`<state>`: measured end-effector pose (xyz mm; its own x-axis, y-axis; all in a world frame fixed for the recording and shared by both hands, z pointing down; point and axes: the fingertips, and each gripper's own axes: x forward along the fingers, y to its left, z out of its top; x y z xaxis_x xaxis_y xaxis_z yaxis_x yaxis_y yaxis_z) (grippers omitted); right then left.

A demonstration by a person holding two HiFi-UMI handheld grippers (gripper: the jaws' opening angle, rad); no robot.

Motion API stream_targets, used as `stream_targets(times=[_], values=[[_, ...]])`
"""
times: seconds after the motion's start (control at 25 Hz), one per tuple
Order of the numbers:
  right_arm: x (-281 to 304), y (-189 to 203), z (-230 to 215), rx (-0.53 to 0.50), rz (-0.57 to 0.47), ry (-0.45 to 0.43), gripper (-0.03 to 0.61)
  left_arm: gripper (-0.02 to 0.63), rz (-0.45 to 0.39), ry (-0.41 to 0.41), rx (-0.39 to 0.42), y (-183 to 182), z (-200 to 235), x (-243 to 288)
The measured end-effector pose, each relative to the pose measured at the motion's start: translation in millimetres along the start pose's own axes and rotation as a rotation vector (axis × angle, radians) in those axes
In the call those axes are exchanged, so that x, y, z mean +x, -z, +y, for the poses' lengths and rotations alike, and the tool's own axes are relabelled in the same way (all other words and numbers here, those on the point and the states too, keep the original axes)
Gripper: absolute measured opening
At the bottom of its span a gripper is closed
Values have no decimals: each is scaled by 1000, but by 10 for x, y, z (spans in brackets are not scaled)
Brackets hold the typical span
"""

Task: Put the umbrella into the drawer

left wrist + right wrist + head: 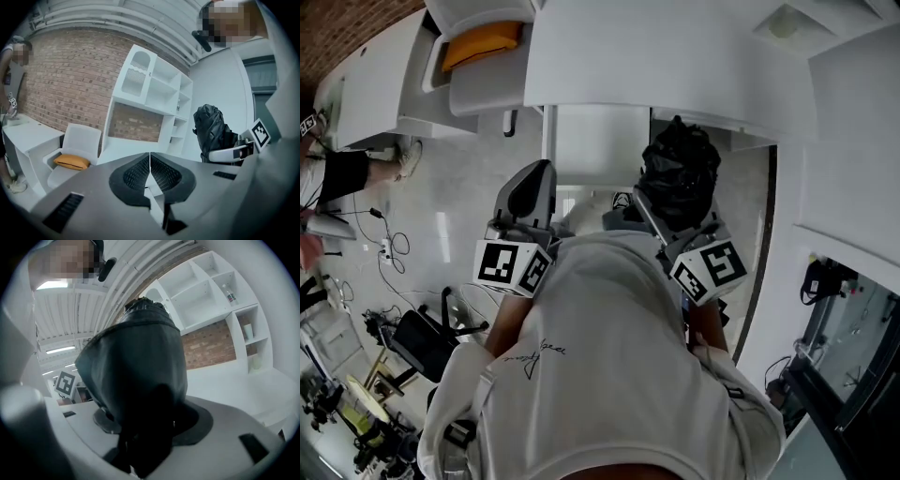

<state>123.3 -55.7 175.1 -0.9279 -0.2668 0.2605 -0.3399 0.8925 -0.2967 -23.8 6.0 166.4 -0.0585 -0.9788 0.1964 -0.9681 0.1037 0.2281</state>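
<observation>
Well, the right gripper (140, 437) is clenching the folded black umbrella (679, 178) upright by the person's chest, w/ the left gripper (150, 171) pinching shut on nothing beside it, so prob. the left is needing to open the drawer first, none showing yet.

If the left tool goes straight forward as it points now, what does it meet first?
Probably the white shelf unit; nothing shows between it and the shut left tool, though depth is unclear.
</observation>
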Motion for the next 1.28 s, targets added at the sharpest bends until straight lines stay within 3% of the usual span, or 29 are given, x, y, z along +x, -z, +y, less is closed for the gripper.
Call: stream_targets(times=[0.24, 0.64, 1.28], values=[[71, 1, -246, -15, 45, -84, 250, 18, -24, -82, 1, -33, -65, 119], [374, 254, -471, 36, 145, -134, 250, 18, 29, -191, -41, 184, 129, 79], [703, 663, -338, -4, 320, -173, 250, 18, 129, -182, -123, 607, 443, 105]])
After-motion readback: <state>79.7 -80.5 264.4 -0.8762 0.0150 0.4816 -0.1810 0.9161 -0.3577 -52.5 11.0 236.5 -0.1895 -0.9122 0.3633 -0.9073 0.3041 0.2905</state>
